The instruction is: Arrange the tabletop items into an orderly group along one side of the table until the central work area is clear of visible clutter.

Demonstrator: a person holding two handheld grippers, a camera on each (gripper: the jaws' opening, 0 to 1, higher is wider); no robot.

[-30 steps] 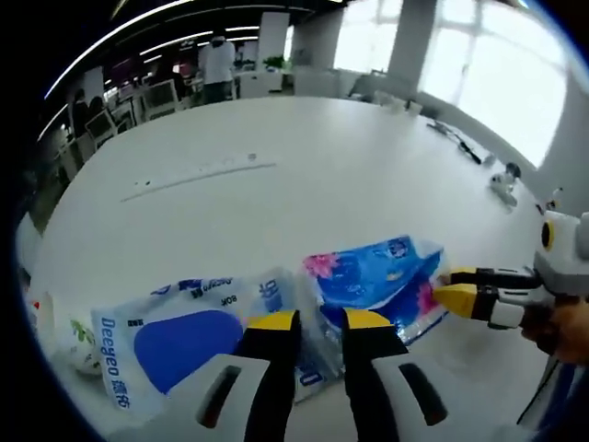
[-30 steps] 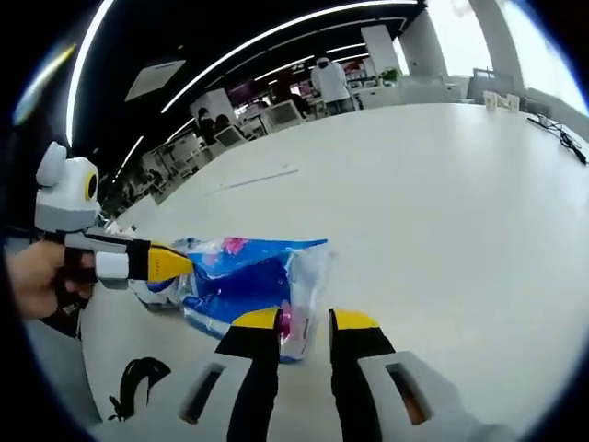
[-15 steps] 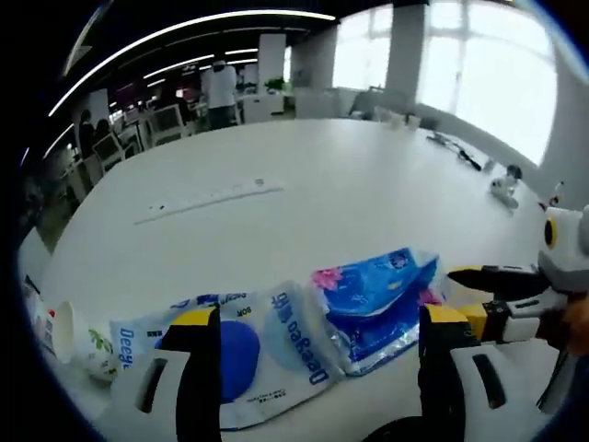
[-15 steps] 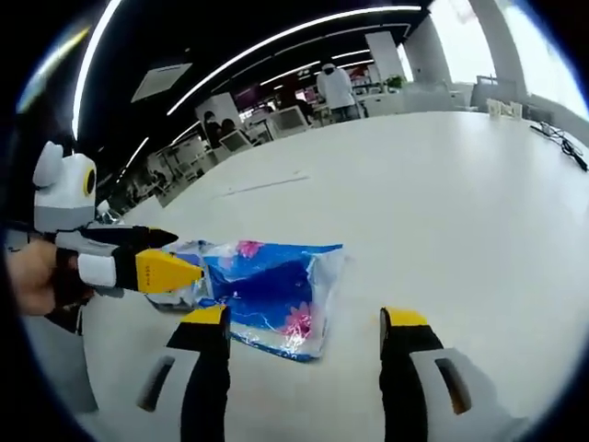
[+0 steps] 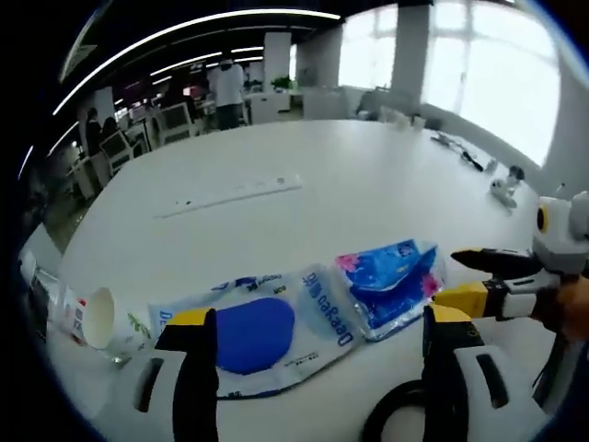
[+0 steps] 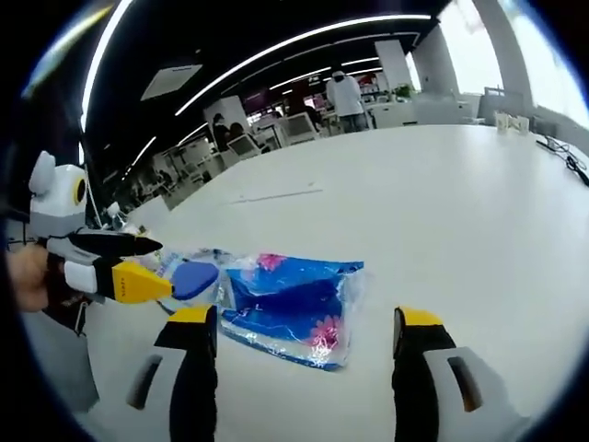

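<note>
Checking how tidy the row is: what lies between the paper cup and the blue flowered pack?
In the left gripper view, the white Deeyeo pack lies between the paper cup and the blue flowered pack.

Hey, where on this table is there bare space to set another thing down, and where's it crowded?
The broad white tabletop beyond the white power strip is bare. The near edge is crowded: white-and-blue Deeyeo wipes pack, blue flowered tissue pack, tipped paper cup.

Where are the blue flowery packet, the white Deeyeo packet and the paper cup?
blue flowery packet (image 5: 391, 281), left gripper view, its crumpled middle.
white Deeyeo packet (image 5: 253, 320), left gripper view, its blue oval.
paper cup (image 5: 97, 318), left gripper view, its open mouth.
</note>
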